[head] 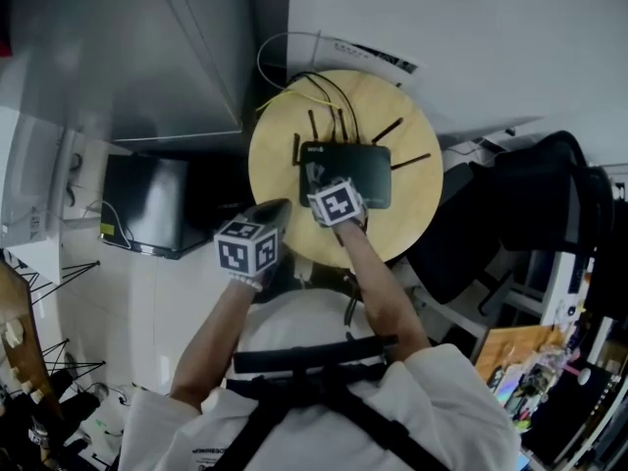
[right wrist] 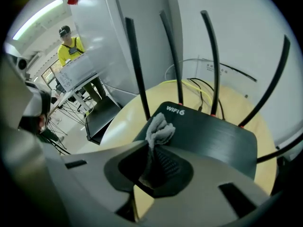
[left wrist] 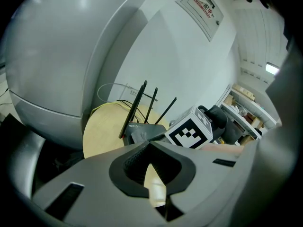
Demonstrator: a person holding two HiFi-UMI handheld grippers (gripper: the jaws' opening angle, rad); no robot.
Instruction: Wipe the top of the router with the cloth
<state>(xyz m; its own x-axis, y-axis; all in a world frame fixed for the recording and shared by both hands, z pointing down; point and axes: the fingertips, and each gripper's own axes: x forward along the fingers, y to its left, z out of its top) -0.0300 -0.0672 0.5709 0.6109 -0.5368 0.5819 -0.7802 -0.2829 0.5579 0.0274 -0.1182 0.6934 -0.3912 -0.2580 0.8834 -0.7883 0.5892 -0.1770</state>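
Round wood table [head: 280, 155]: black router [head: 365, 173] lies near centre, a bit twd 1 o'clock. Right gripper [right wrist: 150, 148] pinches grey cloth [right wrist: 159, 128], wad touching router top at its 9 o'clock end. Best approach: keep cloth flat w/ light pressure, stroke twd 3 o'clock, stop short of rear edge. Left gripper [left wrist: 149, 144] is pressed together, empty, and hangs at table's 7 o'clock. Obstacles: antennas [right wrist: 136, 65] upright along 12 o'clock edge, more at 3. Yellow cable [head: 294, 93] behind at 12.

light: bright, even indoor
source: ceiling strip [right wrist: 40, 15] upper left, right gripper view
edges: fisheye warp, dark corners
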